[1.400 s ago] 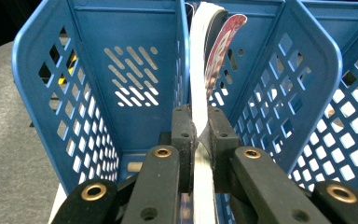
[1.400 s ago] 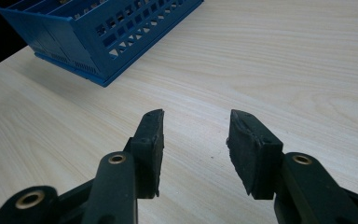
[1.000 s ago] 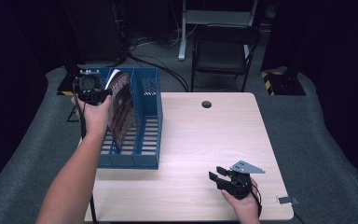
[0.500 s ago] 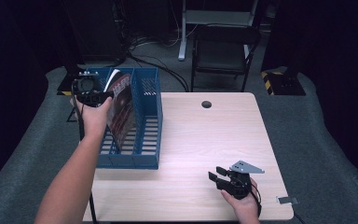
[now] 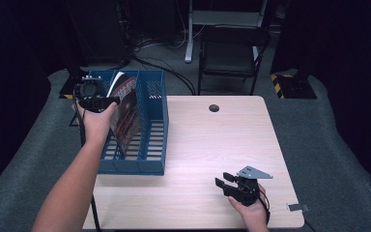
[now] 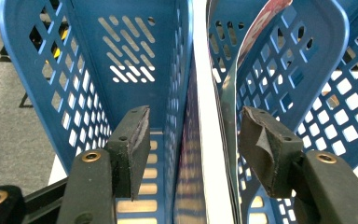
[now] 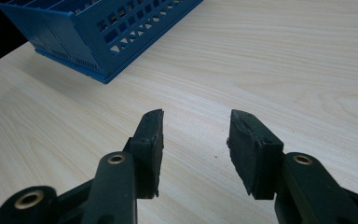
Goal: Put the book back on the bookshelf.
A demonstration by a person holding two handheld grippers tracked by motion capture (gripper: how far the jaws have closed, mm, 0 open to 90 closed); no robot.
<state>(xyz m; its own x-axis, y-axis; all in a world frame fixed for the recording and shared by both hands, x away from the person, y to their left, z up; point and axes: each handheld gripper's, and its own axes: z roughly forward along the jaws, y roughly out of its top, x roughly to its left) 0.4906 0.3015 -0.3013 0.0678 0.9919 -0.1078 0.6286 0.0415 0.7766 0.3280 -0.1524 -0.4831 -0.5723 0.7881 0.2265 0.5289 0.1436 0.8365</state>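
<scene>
Job in hand: looks like we're filing a magazine (image 5: 126, 112) into the blue file rack (image 5: 147, 164) at the table's left edge.

Left gripper (image 6: 192, 144): jaws have just been opening. They stand apart on either side of the magazine's top edge and the pads aren't pressing on it, so we'd call that a release.

Magazine: standing in one of the rack's slots, leaning against a divider. In the left gripper view its white edge (image 6: 210, 140) runs up between the jaws, next to the divider wall. It leans because the slot is far wider than the magazine is thick, so the wall props it up.

Right gripper (image 5: 232, 184): parked low over the bare table (image 5: 212, 140) near the front right, jaws apart with nothing between them (image 7: 195, 149). Our guess is it's just keeping out of the way, since one hand is enough for this drop.

Rack: open tops facing up, so things go in from above.

How far along: magazine seems seated; we'd reckon lifting the left gripper clear comes next.

Watch out: snagging the top edge while pulling out could tip the magazine.
</scene>
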